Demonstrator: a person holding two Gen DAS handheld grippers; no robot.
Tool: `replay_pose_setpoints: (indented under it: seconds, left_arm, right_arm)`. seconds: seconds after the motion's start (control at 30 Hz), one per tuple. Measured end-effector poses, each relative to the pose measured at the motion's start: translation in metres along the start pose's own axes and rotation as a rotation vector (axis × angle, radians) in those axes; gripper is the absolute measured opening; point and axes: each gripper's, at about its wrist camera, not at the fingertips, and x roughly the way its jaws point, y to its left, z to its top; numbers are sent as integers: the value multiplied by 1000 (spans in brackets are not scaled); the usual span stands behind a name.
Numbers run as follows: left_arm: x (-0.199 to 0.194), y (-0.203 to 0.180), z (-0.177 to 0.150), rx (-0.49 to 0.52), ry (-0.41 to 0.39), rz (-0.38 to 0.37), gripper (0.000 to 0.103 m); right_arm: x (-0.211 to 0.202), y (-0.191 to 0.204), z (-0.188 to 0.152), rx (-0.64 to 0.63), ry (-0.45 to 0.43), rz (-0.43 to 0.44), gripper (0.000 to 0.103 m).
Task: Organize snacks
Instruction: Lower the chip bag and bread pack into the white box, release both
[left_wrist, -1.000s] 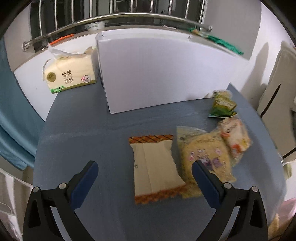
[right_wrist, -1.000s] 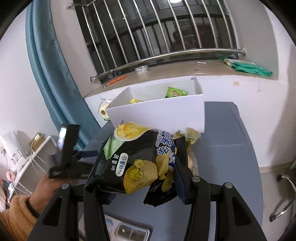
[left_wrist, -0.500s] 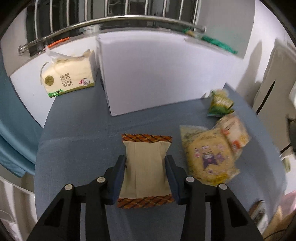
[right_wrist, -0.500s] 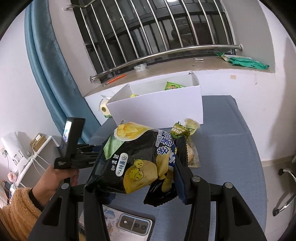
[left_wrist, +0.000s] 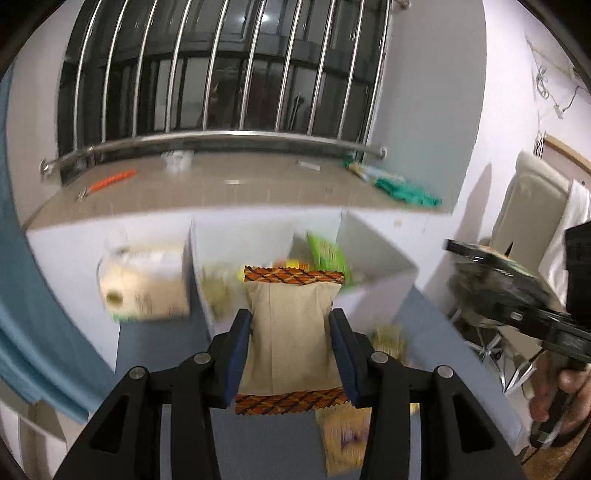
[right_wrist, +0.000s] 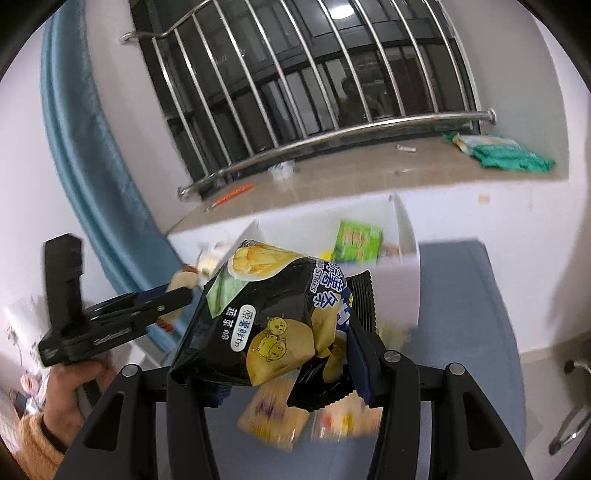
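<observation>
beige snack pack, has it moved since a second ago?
Yes. The beige snack pack, clamped in the left gripper, has come up off the blue table; it now overlaps the white box.

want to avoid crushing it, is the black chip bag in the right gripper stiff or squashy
Probably squashy: the chip bag looks puffed with air and creases where the right gripper squeezes it. Likely light, since it keeps its shape held by one end. The glossy film may slip.

A grey sill (left_wrist: 207, 195) runs under the window bars (left_wrist: 221, 66). On the sill, an orange pen (left_wrist: 110, 181) lies at the left and green packets (left_wrist: 402, 190) at the right. A blue curtain (right_wrist: 92, 155) hangs left of the sill.
</observation>
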Motion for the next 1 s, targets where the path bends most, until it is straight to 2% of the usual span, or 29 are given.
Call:
replay_pose_setpoints:
  seconds: [0.1,0.23,0.37,0.43,0.47,0.5,0.53,0.57,0.63,0.7,0.87,1.0]
  left_arm:
    - [20,7,34,-4,-12,5,47]
    - [53,11,63,9,15,41,47]
    - [78,12,75,19,41,64,47]
    - [90,16,76,10,64,79,52]
    - [96,17,75,2,78,89,70]
    - [101,20,73,-8,96,93,101]
    - [105,23,71,-26,107,99,103]
    - [107,24,68,-33,115,99,103]
    - [109,26,62,-40,131,103,103]
    - [110,28,58,-38,142,125,103]
    - [97,31,55,-57,126,116,103]
    - [71,24,53,-43,94,104,103]
  right_arm:
    - [32,-17,38,51,20,-24,56]
    - [83,-32,83,30,67,-99,56]
    - [108,-38,105,45,96,-99,56]
    - [115,-39,109,32,106,-115,57]
    - [119,-41,110,31,114,-126,62]
    - [122,-41,110,28,118,-130,71]
    - [124,-42,110,22,114,-136,100]
    - [123,-43,110,16,93,-161,103]
    - [120,-41,109,-6,69,-212,103]
    - [119,-39,104,-18,84,-195,103]
    - [106,-31,98,-59,59,-200,103]
    - [94,-22,96,-70,56,-183,103]
